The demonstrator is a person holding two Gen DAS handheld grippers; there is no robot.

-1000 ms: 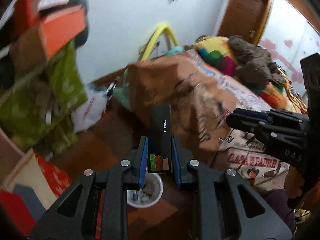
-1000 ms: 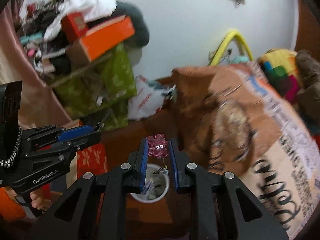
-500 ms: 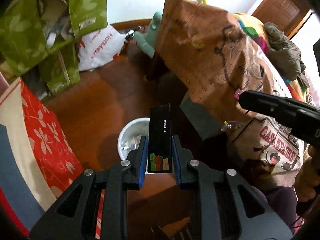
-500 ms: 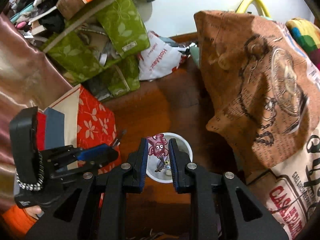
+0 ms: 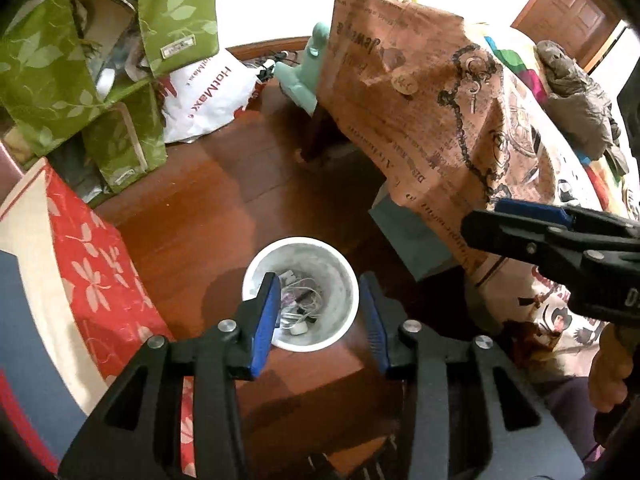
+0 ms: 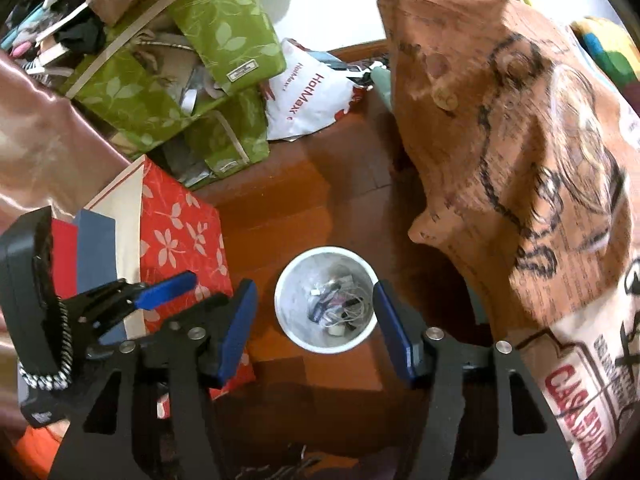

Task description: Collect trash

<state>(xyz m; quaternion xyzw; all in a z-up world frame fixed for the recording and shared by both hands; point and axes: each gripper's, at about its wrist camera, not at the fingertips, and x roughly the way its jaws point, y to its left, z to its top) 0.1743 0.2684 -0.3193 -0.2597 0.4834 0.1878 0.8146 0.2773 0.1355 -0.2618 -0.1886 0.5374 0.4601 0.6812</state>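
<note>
Both claws just opened, nothing between jaws: left gripper point(image 5: 320, 300) and right gripper point(image 6: 316, 312) over white bin point(image 6: 280, 308); red bag point(image 6: 180, 224) at 10 o'clock.

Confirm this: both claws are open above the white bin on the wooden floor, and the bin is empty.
Not empty. The right wrist view shows the white bin holding tangled cords and small scraps. Both the left claw and right claw are open above it, on the wooden floor.
</note>
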